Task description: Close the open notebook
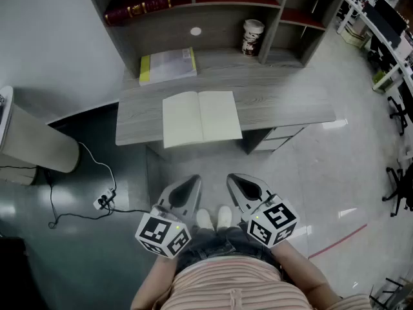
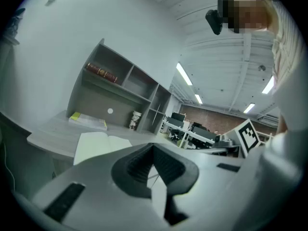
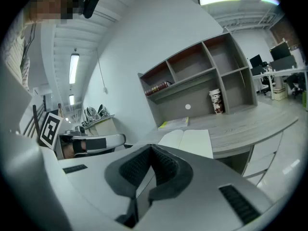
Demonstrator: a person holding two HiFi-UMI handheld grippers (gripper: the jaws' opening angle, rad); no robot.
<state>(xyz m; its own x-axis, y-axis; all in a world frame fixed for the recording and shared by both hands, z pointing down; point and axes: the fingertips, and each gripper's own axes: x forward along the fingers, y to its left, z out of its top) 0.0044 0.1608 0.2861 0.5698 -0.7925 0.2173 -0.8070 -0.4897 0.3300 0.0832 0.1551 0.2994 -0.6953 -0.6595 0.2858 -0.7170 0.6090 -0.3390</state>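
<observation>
The open notebook (image 1: 201,117) lies flat with blank cream pages at the front edge of the grey desk (image 1: 290,99). Both grippers hang well short of the desk, above the floor in front of the person's shoes. My left gripper (image 1: 193,181) and my right gripper (image 1: 233,179) sit side by side, each shut with nothing between its jaws. In the left gripper view the jaws (image 2: 153,147) meet at the tips and the notebook (image 2: 98,146) lies beyond them. In the right gripper view the shut gripper (image 3: 151,148) points toward the notebook (image 3: 192,141).
A yellow-edged book (image 1: 168,65) and a paper cup (image 1: 252,36) stand at the back of the desk under a shelf unit with red books (image 1: 139,8). A drawer unit (image 1: 277,137) sits under the desk. A power strip with cable (image 1: 103,202) lies on the floor at left.
</observation>
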